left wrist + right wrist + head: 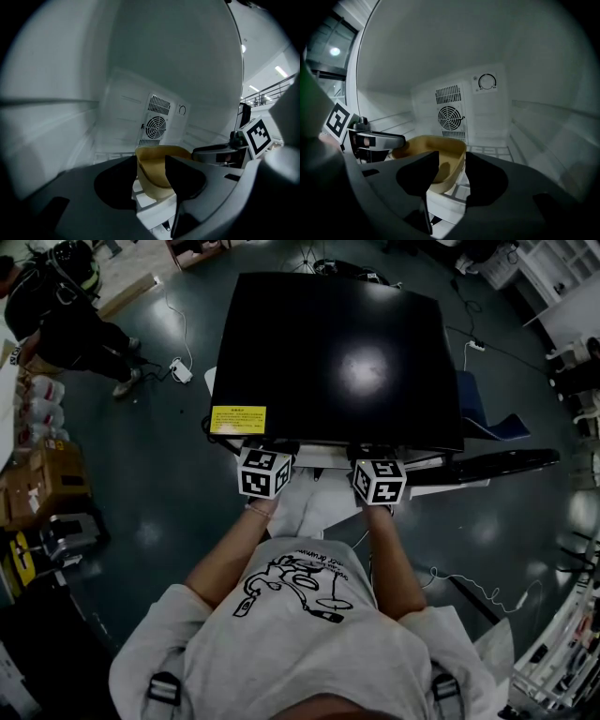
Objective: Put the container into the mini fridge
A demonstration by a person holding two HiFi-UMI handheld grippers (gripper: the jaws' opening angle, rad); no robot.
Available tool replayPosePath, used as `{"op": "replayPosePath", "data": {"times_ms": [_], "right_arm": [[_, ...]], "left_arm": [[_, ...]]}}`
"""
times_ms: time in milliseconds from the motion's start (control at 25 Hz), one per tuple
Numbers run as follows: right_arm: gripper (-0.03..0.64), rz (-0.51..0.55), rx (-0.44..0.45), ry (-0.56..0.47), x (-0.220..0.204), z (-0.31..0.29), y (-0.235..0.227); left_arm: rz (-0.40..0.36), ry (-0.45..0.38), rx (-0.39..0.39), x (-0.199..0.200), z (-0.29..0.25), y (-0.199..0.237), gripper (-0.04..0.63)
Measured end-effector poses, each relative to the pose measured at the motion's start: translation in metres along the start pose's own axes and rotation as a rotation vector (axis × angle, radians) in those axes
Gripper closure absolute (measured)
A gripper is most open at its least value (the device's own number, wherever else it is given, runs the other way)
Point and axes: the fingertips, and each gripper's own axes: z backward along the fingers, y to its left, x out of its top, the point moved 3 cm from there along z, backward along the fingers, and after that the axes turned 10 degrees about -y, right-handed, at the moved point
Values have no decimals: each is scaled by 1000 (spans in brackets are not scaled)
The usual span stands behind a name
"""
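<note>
The black mini fridge (337, 362) stands on the floor in front of the person, with what looks like its open door (497, 465) swung out to the right. Both gripper views look into its white interior, where a round fan (450, 117) sits in the back wall above a wire shelf (490, 151).

The tan container (152, 183) rests on that shelf close to its front edge, roughly midway between the side walls, with bare shelf behind it. It is upright and open-topped, and nothing shows inside it.

The left tool (151, 161) and the right tool (452, 159) reach in side by side at a slight downward slant. Each straddles one side of the container's rim. Both tools stand wide: each gripper view shows the rim wall between the pads with a gap beside it, so the pads do not seem to press on it. The container appears to sit on the shelf under its own weight.

I judge the step in hand to be the release, with the placing itself as good as done. The next move calls for drawing both tools straight back together. Their jaws should stay wide and pass clear of the rim, so the light container is not dragged toward the shelf's front edge. After that, only the door is left to close.
</note>
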Motion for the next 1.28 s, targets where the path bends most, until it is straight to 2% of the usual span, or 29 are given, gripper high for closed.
{"op": "replayPosePath", "data": {"times_ms": [360, 720, 960, 1280], "right_arm": [[446, 38, 2, -57, 18, 21, 10], [449, 54, 52, -122, 40, 54, 34], [469, 59, 103, -156, 58, 80, 50], [491, 64, 162, -198, 83, 109, 73]], "left_arm": [[4, -24, -24, 6, 18, -13, 407], [2, -87, -81, 29, 44, -36, 410], [-80, -153, -100, 54, 63, -56, 422], [-71, -198, -160, 76, 87, -75, 462]]}}
